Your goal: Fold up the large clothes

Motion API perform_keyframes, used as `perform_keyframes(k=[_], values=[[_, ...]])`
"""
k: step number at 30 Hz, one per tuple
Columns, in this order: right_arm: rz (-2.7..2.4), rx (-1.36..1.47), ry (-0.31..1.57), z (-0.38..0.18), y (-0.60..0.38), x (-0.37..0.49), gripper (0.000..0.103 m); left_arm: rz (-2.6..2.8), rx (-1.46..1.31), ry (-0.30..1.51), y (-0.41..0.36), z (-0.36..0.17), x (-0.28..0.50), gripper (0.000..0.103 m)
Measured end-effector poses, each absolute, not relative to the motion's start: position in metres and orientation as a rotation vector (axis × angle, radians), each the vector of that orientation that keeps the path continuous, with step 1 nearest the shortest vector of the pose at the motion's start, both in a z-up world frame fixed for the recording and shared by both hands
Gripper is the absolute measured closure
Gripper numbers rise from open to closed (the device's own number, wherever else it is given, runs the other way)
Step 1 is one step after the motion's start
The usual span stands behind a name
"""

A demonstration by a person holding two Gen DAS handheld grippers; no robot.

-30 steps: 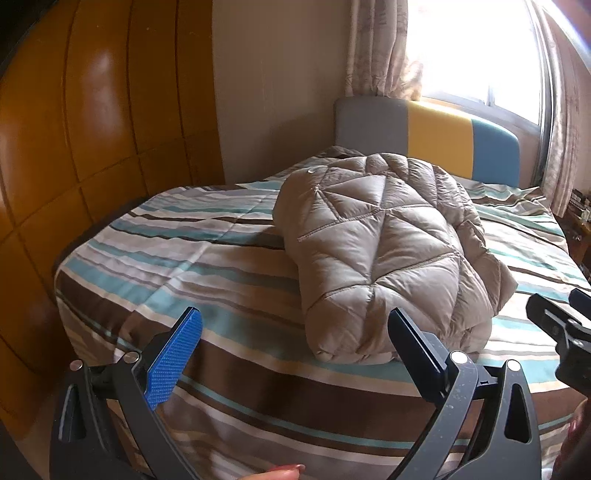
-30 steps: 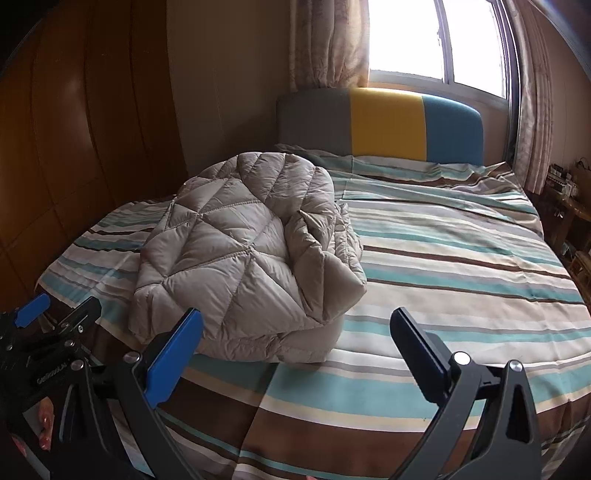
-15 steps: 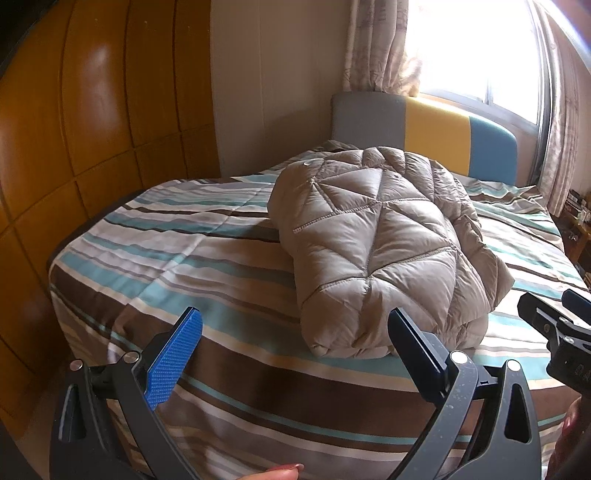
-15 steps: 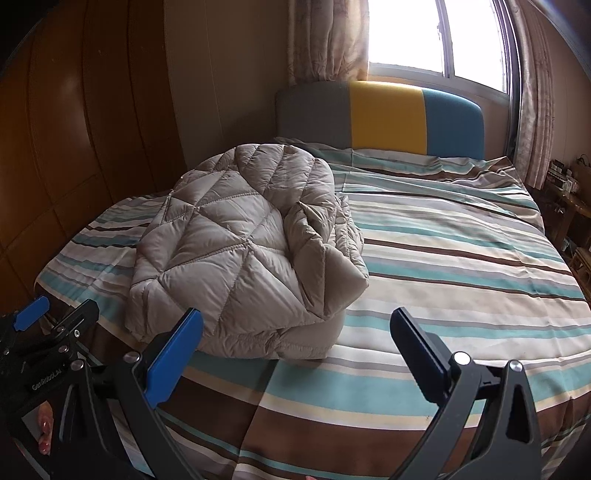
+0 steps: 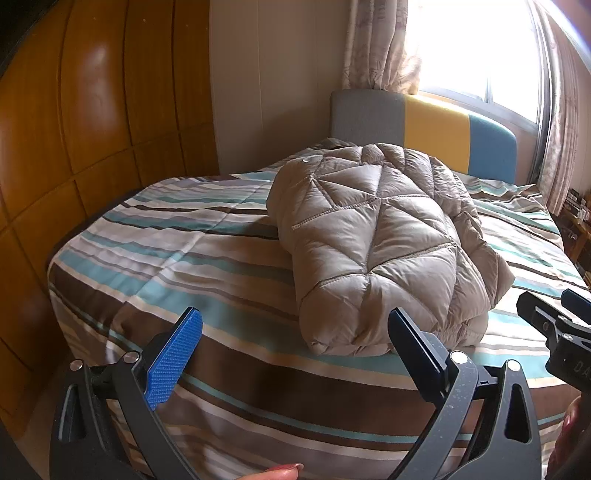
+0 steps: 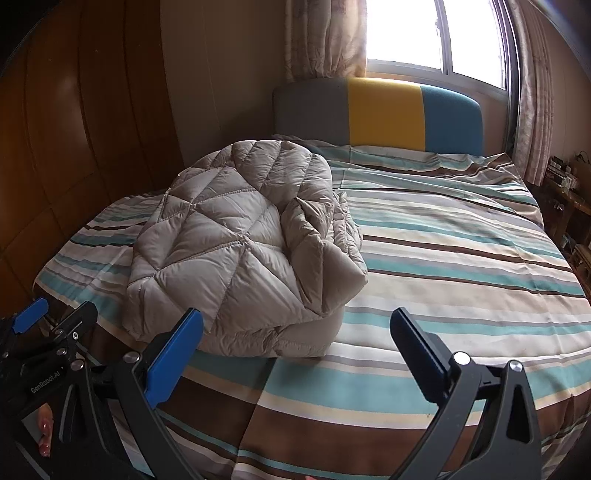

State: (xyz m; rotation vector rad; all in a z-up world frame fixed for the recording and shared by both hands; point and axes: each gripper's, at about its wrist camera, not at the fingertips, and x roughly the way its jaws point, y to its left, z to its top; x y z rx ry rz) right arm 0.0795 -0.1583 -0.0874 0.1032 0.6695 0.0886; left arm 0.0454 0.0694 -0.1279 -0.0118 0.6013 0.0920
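The folded quilted down jacket (image 5: 380, 243) lies lengthwise toward the headboard (image 6: 384, 114) near the bed's (image 6: 461, 251) foot edge, ahead of the left gripper (image 5: 295, 354) and right gripper (image 6: 295, 354), both spread wide and empty.

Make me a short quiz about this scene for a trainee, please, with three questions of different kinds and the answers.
1. True or false: the left gripper is shut on the jacket.
2. Multiple choice: where does the jacket lie? A) folded on the bed, B) hanging by the window, C) on the floor.
3. Fill in: the headboard has three colours: grey, ______ and blue.

Key:
1. False. Both grippers are open and hold nothing; the right gripper also stands clear of the jacket.
2. A.
3. Yellow.
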Motion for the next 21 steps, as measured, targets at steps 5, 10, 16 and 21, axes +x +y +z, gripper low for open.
perform_keyframes(k=[5, 10, 16, 21], values=[[0.090, 0.102, 0.673, -0.0881, -0.1574, 0.0800, 0.002, 0.089, -0.011, 0.604, 0.0700, -0.1289, 0.0461, 0.003], [0.091, 0.106, 0.682, -0.0895, -0.1571, 0.0809, 0.002, 0.086, -0.011, 0.609, 0.0695, -0.1298, 0.0465, 0.003], [0.095, 0.103, 0.679, -0.0902, -0.1557, 0.0802, 0.002, 0.084, -0.013, 0.617, 0.0704, -0.1317, 0.0482, 0.003], [0.097, 0.102, 0.684, -0.0909, -0.1554, 0.0808, 0.002, 0.082, -0.011, 0.618, 0.0691, -0.1323, 0.0478, 0.003]])
